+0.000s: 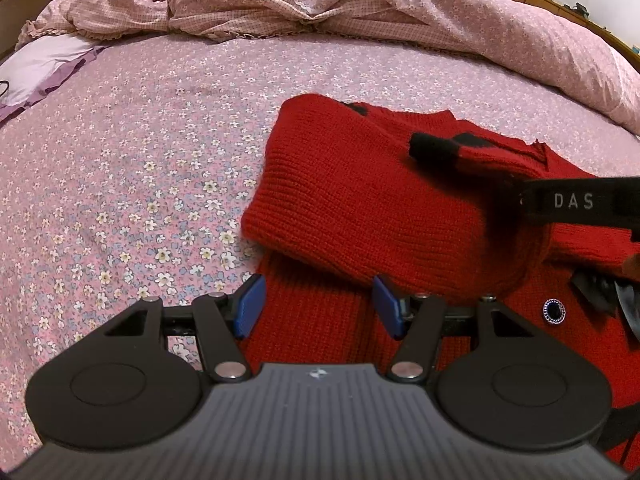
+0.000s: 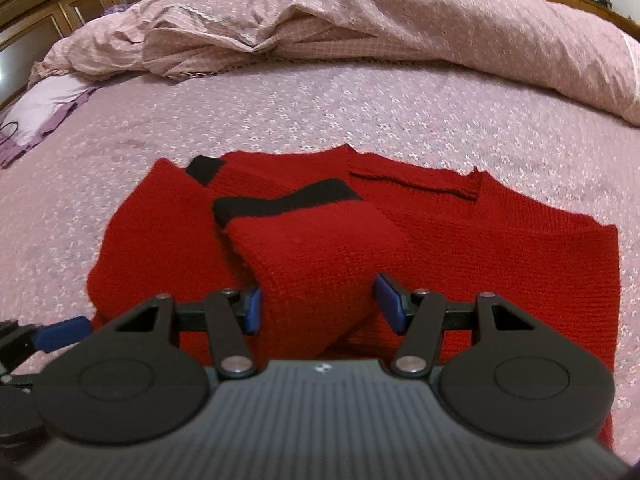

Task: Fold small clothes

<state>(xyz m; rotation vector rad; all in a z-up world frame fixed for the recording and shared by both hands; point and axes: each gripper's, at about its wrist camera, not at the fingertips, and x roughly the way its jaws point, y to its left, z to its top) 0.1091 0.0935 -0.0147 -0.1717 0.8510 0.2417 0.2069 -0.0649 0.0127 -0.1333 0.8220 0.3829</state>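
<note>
Blue pads (image 1: 250, 307) of the left gripper (image 1: 318, 306) stand apart over the near hem of the sweater (image 1: 348, 184); nothing pinched, jaws released. Sweater lies on the bedsheet (image 1: 140, 152), just ahead and to the right of this gripper, left sleeve already laid across the body, likely so the garment narrows to a strip before the crosswise fold.

Right gripper (image 2: 318, 304) straddles the right sleeve (image 2: 316, 248), which runs between its pads toward the black cuff (image 2: 256, 204). Pads look spread, sleeve loose between them; whether they touch the knit I cannot tell. Judged: sleeve just being laid over the chest, or about to be let go.

Left view: right tool's arm crosses at right, white letters "DAS" (image 1: 573, 201) readable. A dark round button (image 1: 553, 311) sits right of the left gripper.

Quilt (image 2: 360, 20) bunched far beyond both grippers.
</note>
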